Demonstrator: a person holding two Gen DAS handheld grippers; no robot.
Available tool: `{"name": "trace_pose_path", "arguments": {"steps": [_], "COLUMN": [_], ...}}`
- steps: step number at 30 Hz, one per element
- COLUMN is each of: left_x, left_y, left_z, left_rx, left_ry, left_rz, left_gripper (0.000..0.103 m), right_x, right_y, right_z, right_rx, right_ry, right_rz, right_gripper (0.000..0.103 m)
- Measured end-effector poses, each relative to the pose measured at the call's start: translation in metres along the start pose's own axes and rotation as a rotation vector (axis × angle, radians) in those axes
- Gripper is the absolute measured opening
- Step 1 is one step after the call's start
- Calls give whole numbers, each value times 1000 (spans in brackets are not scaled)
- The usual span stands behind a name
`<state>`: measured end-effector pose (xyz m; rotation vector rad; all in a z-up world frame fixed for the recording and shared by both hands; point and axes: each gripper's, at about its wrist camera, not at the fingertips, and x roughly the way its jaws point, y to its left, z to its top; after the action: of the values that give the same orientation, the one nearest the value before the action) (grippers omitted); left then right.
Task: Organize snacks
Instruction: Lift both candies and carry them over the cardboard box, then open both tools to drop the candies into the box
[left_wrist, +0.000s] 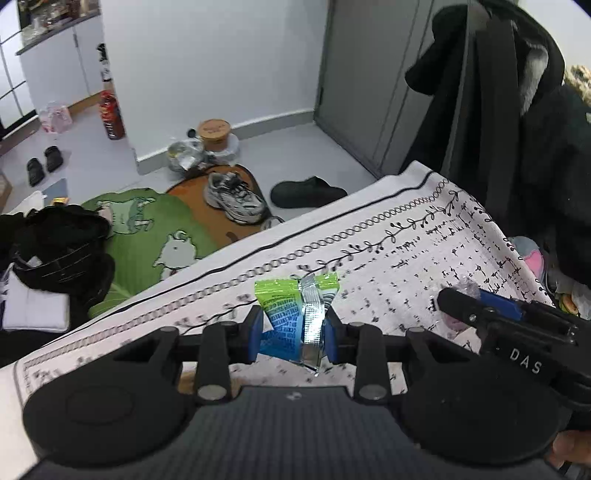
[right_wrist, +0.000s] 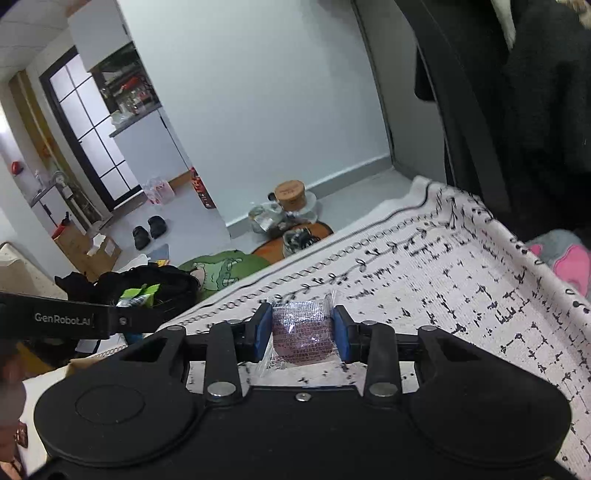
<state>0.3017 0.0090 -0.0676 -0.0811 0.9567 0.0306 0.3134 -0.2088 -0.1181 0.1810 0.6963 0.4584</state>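
My left gripper (left_wrist: 294, 334) is shut on a green and blue foil snack packet (left_wrist: 291, 314), held above the white patterned tablecloth (left_wrist: 424, 236). My right gripper (right_wrist: 303, 330) is shut on a clear-wrapped dark red round snack (right_wrist: 301, 332), held above the same cloth (right_wrist: 461, 280). The right gripper shows at the right edge of the left wrist view (left_wrist: 480, 314), with clear wrapper beside its blue pad. The left gripper (right_wrist: 122, 314) and the green packet (right_wrist: 138, 295) show at the left of the right wrist view.
Beyond the table's far edge the floor holds a green cartoon rug (left_wrist: 147, 229), a grey sneaker (left_wrist: 234, 197), a black shoe (left_wrist: 306, 192), a black bag (left_wrist: 55, 243) and a cork-lidded jar (left_wrist: 214, 134). Dark coats (left_wrist: 517, 129) hang at the right.
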Motion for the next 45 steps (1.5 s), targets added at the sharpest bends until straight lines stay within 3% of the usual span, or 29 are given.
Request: {"name": "trace_pose_path", "arguments": {"steps": [11, 21, 31, 45], "left_x": [-62, -90, -94, -74], "left_y": [33, 65, 87, 114], "left_z": [-38, -69, -88, -116], "left_rx": [-42, -73, -107, -164], "left_ry": [-64, -82, -101, -60], "left_rz": [9, -14, -71, -153], "left_gripper": [32, 32, 32, 33], "right_x": [-34, -51, -51, -35], "right_y": [36, 75, 108, 148], "right_z": [-12, -22, -35, -65], "right_rx": [-55, -109, -136, -196], "right_ry": [-50, -93, -91, -50], "right_rz": [20, 24, 33, 77], "right_gripper": [35, 35, 35, 35]}}
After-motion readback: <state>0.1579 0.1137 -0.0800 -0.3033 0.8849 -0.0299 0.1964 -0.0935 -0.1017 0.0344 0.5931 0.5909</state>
